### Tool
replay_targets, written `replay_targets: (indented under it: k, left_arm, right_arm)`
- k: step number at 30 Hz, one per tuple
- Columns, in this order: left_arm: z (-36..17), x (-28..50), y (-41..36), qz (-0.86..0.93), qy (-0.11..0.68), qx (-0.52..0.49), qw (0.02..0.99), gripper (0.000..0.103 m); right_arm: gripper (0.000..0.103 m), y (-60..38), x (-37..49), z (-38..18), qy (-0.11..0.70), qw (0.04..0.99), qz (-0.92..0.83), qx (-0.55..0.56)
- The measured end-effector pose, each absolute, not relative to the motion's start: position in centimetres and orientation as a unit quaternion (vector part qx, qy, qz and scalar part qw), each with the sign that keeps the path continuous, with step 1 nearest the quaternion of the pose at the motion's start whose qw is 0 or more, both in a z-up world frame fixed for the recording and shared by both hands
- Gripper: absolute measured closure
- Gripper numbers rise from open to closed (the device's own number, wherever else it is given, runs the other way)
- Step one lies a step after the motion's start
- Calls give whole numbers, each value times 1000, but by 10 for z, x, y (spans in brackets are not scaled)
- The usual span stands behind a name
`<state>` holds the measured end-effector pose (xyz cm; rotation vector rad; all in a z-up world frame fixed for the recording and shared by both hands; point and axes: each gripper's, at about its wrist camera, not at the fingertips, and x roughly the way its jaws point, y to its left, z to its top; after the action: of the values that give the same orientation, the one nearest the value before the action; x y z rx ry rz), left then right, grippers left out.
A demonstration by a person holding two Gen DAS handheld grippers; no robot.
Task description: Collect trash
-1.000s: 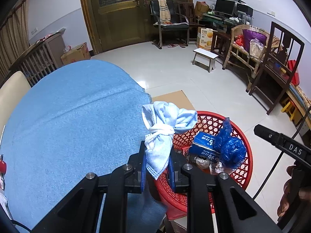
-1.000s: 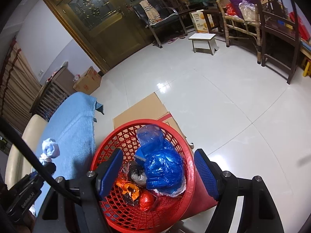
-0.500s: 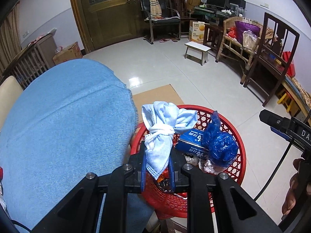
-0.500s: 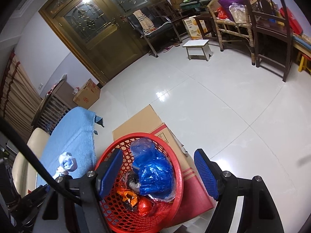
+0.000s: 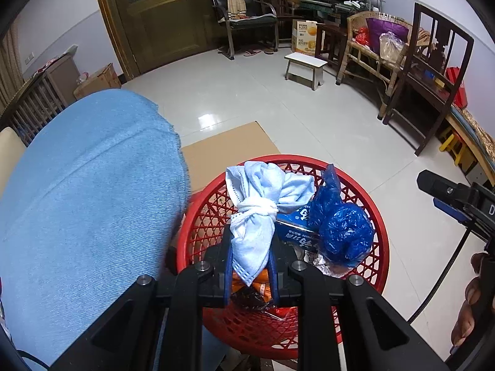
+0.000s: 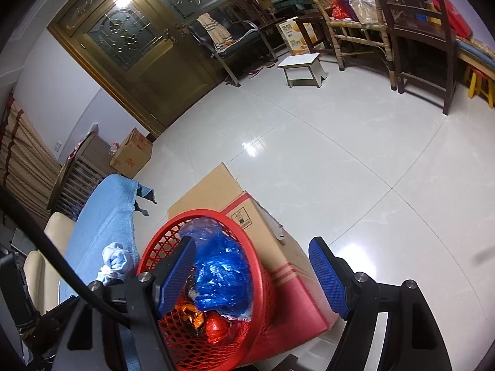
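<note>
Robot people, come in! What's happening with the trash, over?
Left hand-held gripper shut on knotted light-blue face mask, above red mesh plastic basket. Right hand-held gripper open, empty. Nothing blocking.

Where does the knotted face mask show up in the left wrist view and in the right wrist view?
Left wrist: the knotted face mask fills the centre, pinched in the left claw over the red basket.
Right wrist: it shows small at lower left, beside the basket's left rim, in front of the blue cloth.
Shared landmark: the blue plastic bag in the basket.
</note>
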<state>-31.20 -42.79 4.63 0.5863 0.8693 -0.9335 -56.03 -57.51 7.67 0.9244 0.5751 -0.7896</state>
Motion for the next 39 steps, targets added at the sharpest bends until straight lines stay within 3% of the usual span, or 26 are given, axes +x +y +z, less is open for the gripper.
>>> replay_targets:
  k: [30, 32, 34, 35, 39]
  left_arm:
    - [29, -300, -433, -423, 421, 272, 755, 83]
    - [22, -299, -436, -427, 442, 280, 737, 78]
    - [16, -301, -439, -421, 444, 295, 733, 45]
    - [15, -303, -438, -413, 437, 304, 739, 22]
    - [24, -307, -431, -416, 421, 300, 748, 19]
  right_arm:
    - [25, -569, -552, 95, 265, 789, -370, 412]
    - [25, -567, -550, 98, 265, 791, -370, 409]
    - [25, -564, -548, 102, 265, 793, -370, 405]
    - [25, -563, -547, 104, 266, 794, -370, 403]
    - [25, -556, -543, 113, 265, 800, -369, 391]
